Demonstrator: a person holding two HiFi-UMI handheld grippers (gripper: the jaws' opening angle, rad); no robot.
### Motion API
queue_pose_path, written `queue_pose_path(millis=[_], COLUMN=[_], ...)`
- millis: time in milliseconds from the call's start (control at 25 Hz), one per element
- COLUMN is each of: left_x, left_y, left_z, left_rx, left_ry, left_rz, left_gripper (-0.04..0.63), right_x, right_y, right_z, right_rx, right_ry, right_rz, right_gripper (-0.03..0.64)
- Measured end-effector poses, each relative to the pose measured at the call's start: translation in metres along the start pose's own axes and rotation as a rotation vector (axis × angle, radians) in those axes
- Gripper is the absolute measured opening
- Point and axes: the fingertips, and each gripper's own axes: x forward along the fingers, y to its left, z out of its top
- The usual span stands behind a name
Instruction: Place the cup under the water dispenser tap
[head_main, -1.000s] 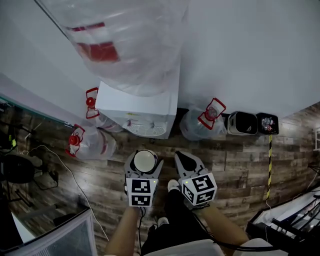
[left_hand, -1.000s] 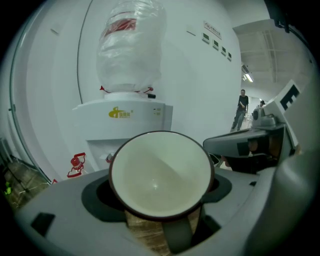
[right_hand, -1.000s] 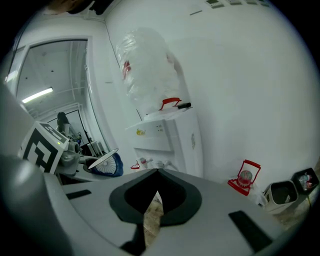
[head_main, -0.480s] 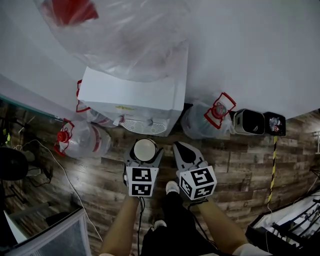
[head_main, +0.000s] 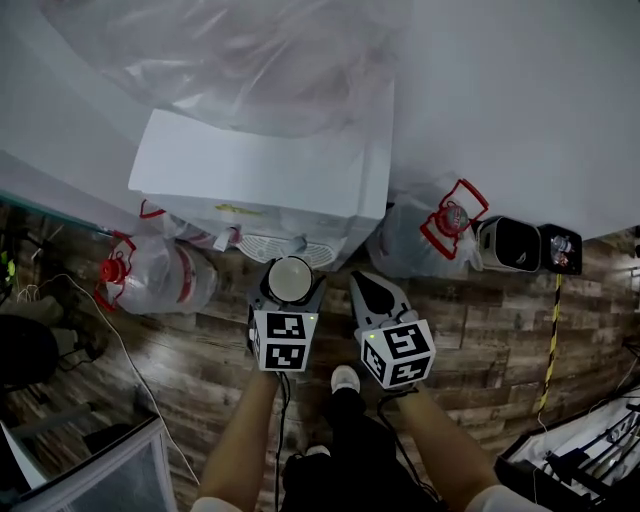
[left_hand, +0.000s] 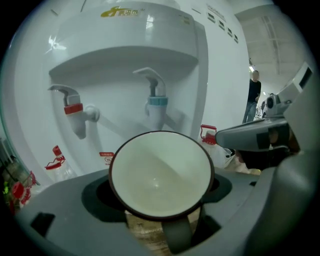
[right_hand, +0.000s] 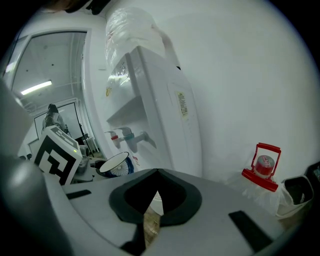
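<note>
A cup (head_main: 290, 279), white inside with a dark rim, sits between the jaws of my left gripper (head_main: 288, 290), which is shut on it. In the left gripper view the cup (left_hand: 161, 172) has its handle pointing back at the camera, and it hangs in front of and below the blue tap (left_hand: 156, 102) and the red tap (left_hand: 75, 112). The white water dispenser (head_main: 260, 180) stands just ahead, its drip grille (head_main: 285, 250) beyond the cup. My right gripper (head_main: 372, 297) is beside it, shut and empty. The right gripper view shows the cup (right_hand: 114, 163) from the side.
Water bottles with red handles lie on the wooden floor left (head_main: 150, 275) and right (head_main: 430, 235) of the dispenser. Two dark bins (head_main: 510, 243) stand by the wall at right. A plastic-wrapped bottle (head_main: 230, 50) tops the dispenser. A person (left_hand: 254, 92) stands far off.
The dispenser has grown larger and nearer in the head view. Both grippers, the left still holding the cup, have come closer to its front.
</note>
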Motion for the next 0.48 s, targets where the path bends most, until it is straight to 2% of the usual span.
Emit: queue_pose_path(millis=[480], left_x=[0.040], left_y=[0.014], left_z=[-0.012], left_rx=[0.003], left_ry=[0.020], left_rz=[0.018], left_gripper=[0.445], right_x=[0.016], right_y=[-0.010], right_z=[-0.015], right_rx=[0.006], right_ry=[-0.003], right_rz=[0.007], right_gripper=[0.021])
